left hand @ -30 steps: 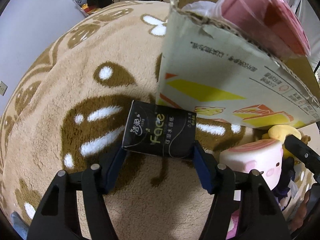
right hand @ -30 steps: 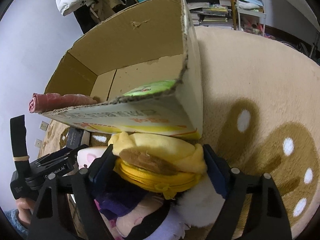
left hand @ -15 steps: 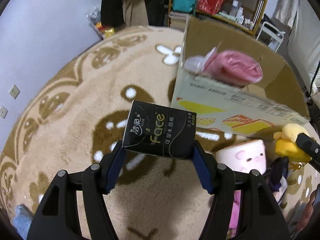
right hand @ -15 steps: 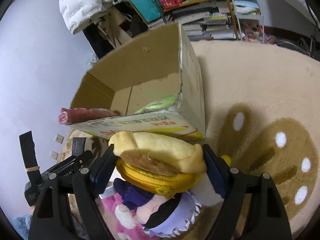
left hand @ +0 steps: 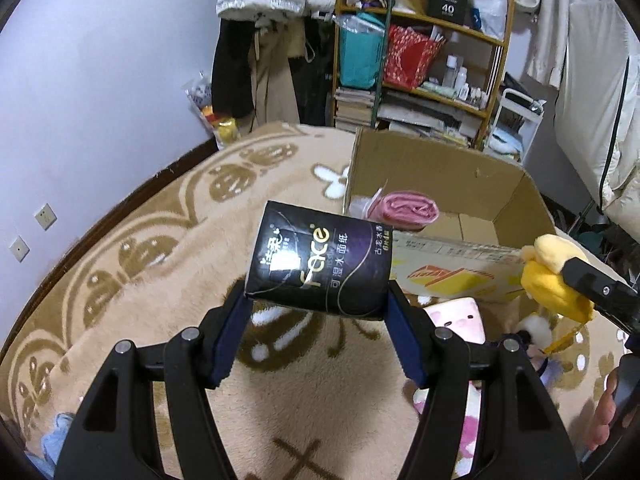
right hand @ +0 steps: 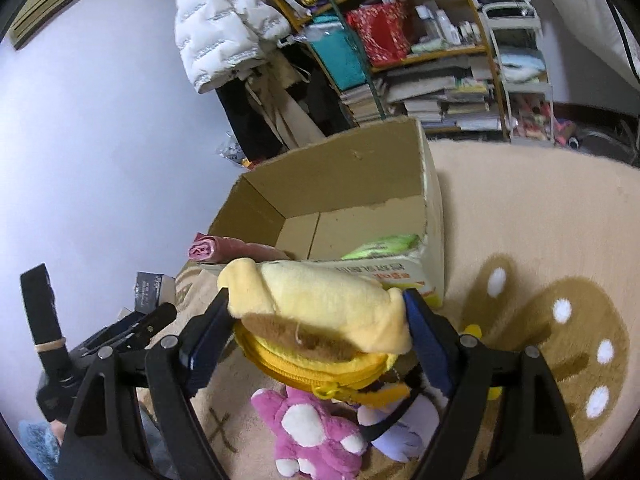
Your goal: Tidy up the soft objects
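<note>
My left gripper [left hand: 318, 312] is shut on a black tissue pack [left hand: 320, 266] and holds it in the air, left of and nearer than the open cardboard box [left hand: 516, 200]. My right gripper [right hand: 316, 320] is shut on a yellow plush pouch [right hand: 320, 312], also lifted, in front of the box [right hand: 352, 184]; the pouch also shows in the left wrist view [left hand: 556, 280]. A pink roll [left hand: 408, 208] and a green pack [right hand: 380, 246] lie inside the box.
A pink plush [right hand: 316, 436] and a purple plush [right hand: 404, 436] lie on the beige rug [right hand: 540, 220] below my right gripper. A pink-white plush block [left hand: 456, 316] lies by the box. Shelves [left hand: 420, 60] and hanging coats [right hand: 224, 20] stand behind.
Both grippers have risen well above the rug with their loads. The box now shows from above, with its inside visible.
</note>
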The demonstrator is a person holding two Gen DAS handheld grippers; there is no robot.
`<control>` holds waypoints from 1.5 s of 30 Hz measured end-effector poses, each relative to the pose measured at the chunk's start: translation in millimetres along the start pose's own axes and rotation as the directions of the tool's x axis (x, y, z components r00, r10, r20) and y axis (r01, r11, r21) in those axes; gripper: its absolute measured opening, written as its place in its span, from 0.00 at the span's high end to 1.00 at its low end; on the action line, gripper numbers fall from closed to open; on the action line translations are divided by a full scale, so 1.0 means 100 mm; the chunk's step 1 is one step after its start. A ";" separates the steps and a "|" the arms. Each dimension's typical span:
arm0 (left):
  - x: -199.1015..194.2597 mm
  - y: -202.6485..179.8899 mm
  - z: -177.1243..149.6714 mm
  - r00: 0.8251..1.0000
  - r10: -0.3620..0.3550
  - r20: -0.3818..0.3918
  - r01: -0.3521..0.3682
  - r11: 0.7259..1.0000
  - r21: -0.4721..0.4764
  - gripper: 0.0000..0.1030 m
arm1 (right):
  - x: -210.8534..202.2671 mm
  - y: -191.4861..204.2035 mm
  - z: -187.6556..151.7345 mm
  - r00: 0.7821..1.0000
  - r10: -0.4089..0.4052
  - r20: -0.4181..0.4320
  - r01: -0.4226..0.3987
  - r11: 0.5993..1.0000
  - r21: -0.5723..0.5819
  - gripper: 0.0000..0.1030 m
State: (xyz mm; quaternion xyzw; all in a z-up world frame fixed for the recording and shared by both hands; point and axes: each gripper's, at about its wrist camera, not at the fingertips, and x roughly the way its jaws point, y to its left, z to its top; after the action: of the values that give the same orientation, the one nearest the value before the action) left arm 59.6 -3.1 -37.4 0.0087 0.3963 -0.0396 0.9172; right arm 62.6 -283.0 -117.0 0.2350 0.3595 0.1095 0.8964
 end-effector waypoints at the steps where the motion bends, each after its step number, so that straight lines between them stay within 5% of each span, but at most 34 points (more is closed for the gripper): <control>1: -0.03 0.00 0.00 1.000 0.000 0.009 0.000 1.000 0.001 0.37 | -0.02 0.03 0.01 1.000 0.002 0.008 -0.002 1.000 -0.009 0.16; 9: -0.19 -0.04 0.02 0.998 -0.002 0.059 0.001 1.000 0.017 0.37 | -0.25 0.18 0.00 0.997 -0.007 0.077 0.012 0.998 -0.068 0.22; 11: -0.19 -0.04 0.02 0.998 -0.007 0.060 0.006 1.000 0.017 0.37 | -0.26 0.20 0.01 0.997 -0.009 0.082 0.016 0.997 -0.078 0.33; 13: -0.19 -0.04 0.02 0.998 -0.008 0.060 0.006 1.000 0.018 0.37 | -0.24 0.20 0.03 0.997 -0.004 0.077 0.010 0.997 -0.081 0.54; 14: -0.19 -0.04 0.02 0.998 -0.007 0.061 0.006 1.000 0.017 0.37 | -0.23 0.21 0.04 0.997 -0.003 0.071 0.009 0.996 -0.085 0.55; 16: -0.18 -0.04 0.02 0.998 -0.008 0.058 0.007 1.000 0.016 0.37 | -0.18 0.22 0.04 0.999 -0.019 0.049 0.024 0.995 -0.092 0.85; 17: -0.17 -0.04 0.03 0.999 -0.011 0.053 0.010 1.000 0.014 0.37 | -0.14 0.21 0.04 0.999 -0.036 0.024 0.038 0.995 -0.093 0.89; 23: -0.13 -0.08 0.04 0.999 -0.017 0.034 0.016 1.000 0.019 0.37 | 0.06 0.00 -0.04 0.990 -0.113 -0.083 0.110 0.993 -0.039 0.86; 29: -0.10 -0.10 0.03 0.999 -0.021 0.029 0.020 0.999 0.033 0.37 | 0.15 -0.12 -0.07 0.977 -0.173 -0.126 0.170 0.985 -0.028 0.53; 45: -0.08 -0.08 0.08 0.999 -0.016 0.038 0.016 1.000 0.003 0.37 | 0.39 -0.21 -0.03 0.949 -0.272 -0.162 0.264 0.962 -0.065 0.28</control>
State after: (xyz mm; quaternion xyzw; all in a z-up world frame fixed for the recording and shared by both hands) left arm 59.6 -11.4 -25.8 0.0060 0.3790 -0.0476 0.9242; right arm 89.5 -285.9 -152.6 0.1548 0.4607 0.0139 0.8738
